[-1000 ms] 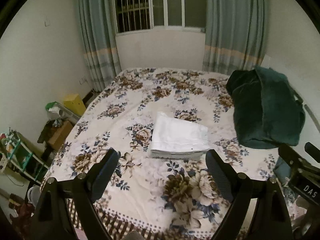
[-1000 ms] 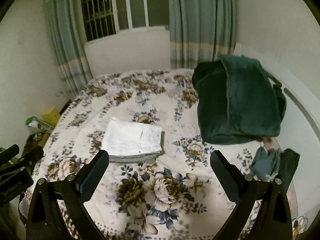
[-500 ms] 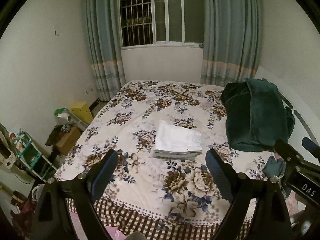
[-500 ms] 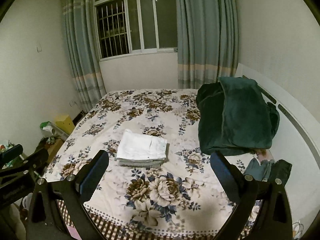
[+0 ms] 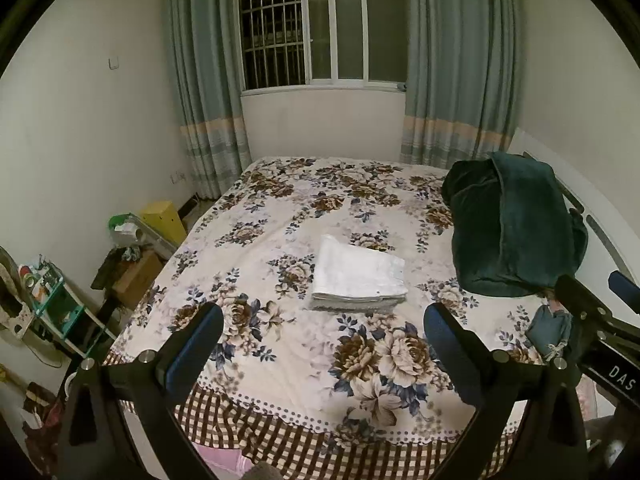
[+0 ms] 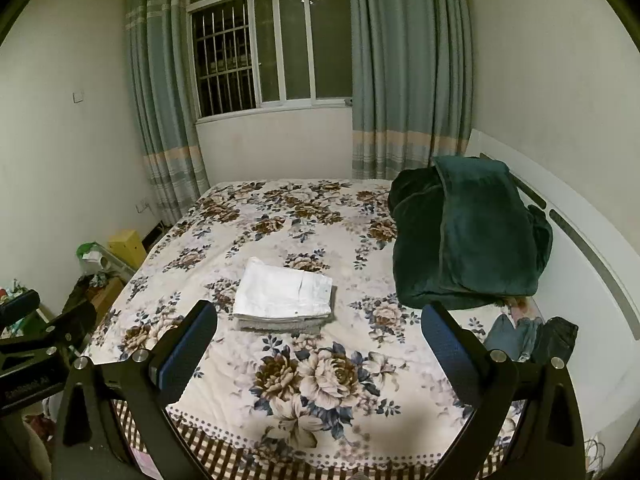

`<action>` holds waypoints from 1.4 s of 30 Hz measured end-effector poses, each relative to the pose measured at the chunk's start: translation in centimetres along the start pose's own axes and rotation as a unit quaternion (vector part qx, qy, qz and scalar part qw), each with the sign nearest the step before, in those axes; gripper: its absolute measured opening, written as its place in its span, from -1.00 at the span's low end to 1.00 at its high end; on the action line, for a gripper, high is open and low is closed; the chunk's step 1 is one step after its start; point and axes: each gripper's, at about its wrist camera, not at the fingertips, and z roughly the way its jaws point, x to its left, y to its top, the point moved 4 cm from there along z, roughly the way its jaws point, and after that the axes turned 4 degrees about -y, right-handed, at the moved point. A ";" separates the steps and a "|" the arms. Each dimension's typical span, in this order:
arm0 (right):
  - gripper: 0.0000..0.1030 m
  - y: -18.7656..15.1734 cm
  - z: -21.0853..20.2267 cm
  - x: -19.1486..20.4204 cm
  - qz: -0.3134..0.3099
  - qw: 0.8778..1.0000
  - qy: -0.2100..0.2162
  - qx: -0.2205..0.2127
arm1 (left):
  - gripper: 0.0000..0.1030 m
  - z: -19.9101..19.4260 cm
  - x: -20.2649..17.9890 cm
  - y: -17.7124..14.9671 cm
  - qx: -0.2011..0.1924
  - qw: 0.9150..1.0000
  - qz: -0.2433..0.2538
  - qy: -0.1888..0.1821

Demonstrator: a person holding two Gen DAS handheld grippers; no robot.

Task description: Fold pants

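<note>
The white pants [image 5: 356,276] lie folded in a neat rectangular stack in the middle of the floral bed [image 5: 280,360]; they also show in the right wrist view [image 6: 284,300]. My left gripper [image 5: 320,344] is open and empty, held back over the foot of the bed, well short of the pants. My right gripper [image 6: 316,344] is also open and empty, at a similar distance from the stack. The right gripper's body shows at the right edge of the left wrist view [image 5: 600,328].
A dark green blanket [image 5: 516,220] is heaped at the bed's right side by the white headboard [image 6: 580,280]. Small dark clothes [image 6: 532,336] lie near the right corner. Boxes, a yellow bin [image 5: 164,220] and a shelf [image 5: 52,304] crowd the floor left of the bed.
Both grippers have pulled back and up from the bed, so the folded pants look smaller and farther away. The pants have not moved. Both grippers stay open.
</note>
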 end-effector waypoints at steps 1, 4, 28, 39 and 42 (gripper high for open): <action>1.00 0.0 -0.1 0.0 0.000 1.000 -0.001 -0.001 | 0.99 -0.2 0.0 0.0 0.000 1.000 -0.001 -0.001; 1.00 0.1 -0.3 0.1 0.000 1.000 0.001 0.001 | 0.99 -0.2 0.0 0.0 0.000 1.000 0.002 0.000; 1.00 -0.8 0.0 -0.4 0.006 1.000 0.009 0.009 | 0.99 -0.9 -0.5 0.0 -0.007 1.000 0.000 0.002; 1.00 -1.5 -0.2 -0.6 0.009 1.000 0.009 0.010 | 0.99 -1.4 -1.3 0.2 -0.014 1.000 -0.001 0.003; 1.00 -1.5 -0.2 -0.7 0.006 1.000 0.010 0.010 | 0.99 -1.4 -1.3 0.1 -0.014 1.000 -0.001 0.004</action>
